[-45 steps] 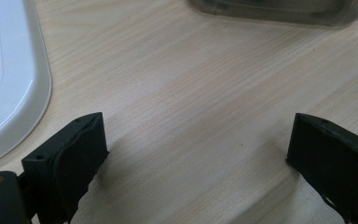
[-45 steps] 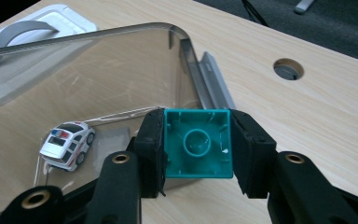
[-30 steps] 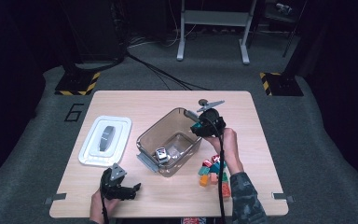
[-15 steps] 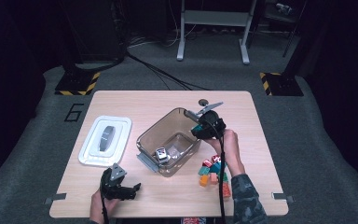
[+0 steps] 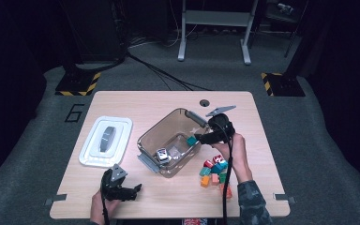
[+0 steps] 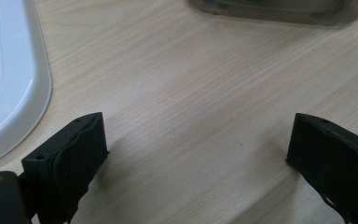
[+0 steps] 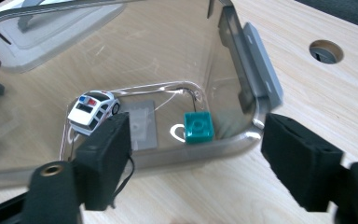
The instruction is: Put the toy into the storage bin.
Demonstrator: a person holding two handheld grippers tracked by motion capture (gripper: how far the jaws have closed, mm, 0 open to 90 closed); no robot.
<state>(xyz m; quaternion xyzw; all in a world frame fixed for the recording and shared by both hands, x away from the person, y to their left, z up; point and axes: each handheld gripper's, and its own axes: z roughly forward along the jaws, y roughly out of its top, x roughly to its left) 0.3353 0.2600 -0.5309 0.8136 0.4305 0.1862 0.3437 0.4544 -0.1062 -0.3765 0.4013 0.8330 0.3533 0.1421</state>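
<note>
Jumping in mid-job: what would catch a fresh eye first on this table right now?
The clear plastic bin in the middle of the table, with a teal brick and a white toy police car inside. The right claw hangs over the bin's near corner; its jaws have just been opening and nothing sits between them. A heap of coloured bricks waits right of the bin, and the white lid lies to its left.

A teal block (image 7: pixel 198 127) with one round stud on top sits, or perhaps still drops, inside the clear brown bin (image 7: pixel 256 122), upright near its corner wall, just beside a grey plate (image 7: pixel 141 125) and toy police car (image 7: pixel 93 111).
</note>
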